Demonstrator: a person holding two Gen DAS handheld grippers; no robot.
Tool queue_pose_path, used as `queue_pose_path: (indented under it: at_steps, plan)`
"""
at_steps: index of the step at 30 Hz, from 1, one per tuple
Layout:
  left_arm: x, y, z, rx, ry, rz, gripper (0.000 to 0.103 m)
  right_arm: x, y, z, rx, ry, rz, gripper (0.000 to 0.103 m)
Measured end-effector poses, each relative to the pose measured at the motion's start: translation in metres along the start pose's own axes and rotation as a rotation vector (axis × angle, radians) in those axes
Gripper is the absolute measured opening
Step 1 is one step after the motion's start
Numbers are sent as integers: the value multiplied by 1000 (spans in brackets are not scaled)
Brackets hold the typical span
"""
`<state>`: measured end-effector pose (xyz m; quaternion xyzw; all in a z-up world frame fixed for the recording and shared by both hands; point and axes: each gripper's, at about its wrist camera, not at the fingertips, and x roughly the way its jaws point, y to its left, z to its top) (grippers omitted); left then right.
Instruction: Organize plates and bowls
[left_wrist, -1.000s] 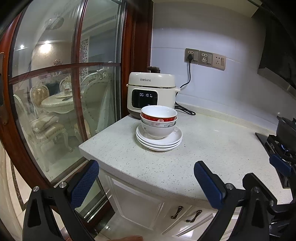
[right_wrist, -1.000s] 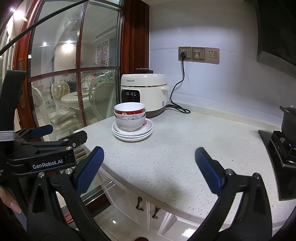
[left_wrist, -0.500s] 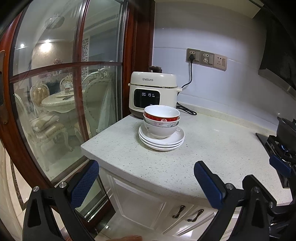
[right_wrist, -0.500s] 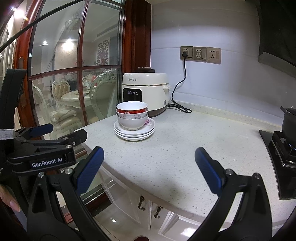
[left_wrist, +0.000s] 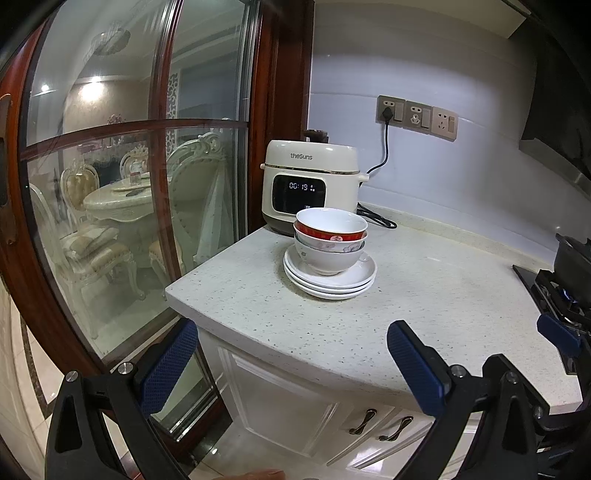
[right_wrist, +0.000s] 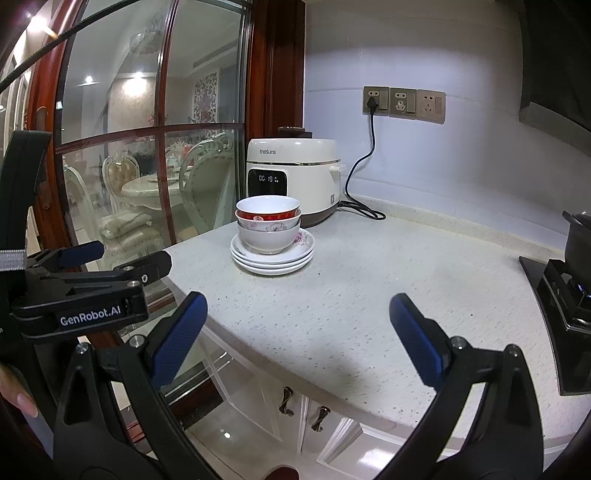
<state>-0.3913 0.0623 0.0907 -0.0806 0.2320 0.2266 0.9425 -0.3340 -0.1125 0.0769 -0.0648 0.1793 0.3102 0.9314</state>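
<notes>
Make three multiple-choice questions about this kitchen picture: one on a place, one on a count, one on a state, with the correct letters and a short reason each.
1. Where do the stacked white ceramic bowls stand?
A. on the stacked white plates
B. inside the cream rice cooker
C. on the black gas stove

2. How many plates are stacked?
A. one
B. three
C. six

3. How are the jaws of the left gripper and right gripper?
A. both open, empty
B. both shut
C. left shut on a bowl

Answers: 1 A, the bowls sit on the plates in front of the cooker. 2 B, three rims show. 3 A, the blue pads stand wide apart.
</notes>
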Motion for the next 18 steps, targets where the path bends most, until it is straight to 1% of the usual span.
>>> queue_pose_path:
  at_steps: [11, 13, 16, 18]
  plan:
    - [7, 4, 4, 9, 10, -6, 103, 5, -2, -4, 13, 23, -2, 100]
    - [9, 3, 3, 5, 22, -7, 103, 5, -3, -5, 13, 28, 0, 100]
    - [12, 2, 0, 7, 33, 20, 103, 6, -5, -6, 13, 31, 1, 100]
    - [16, 3, -2, 10, 49, 24, 103, 5, -7, -6, 18, 29, -1, 100]
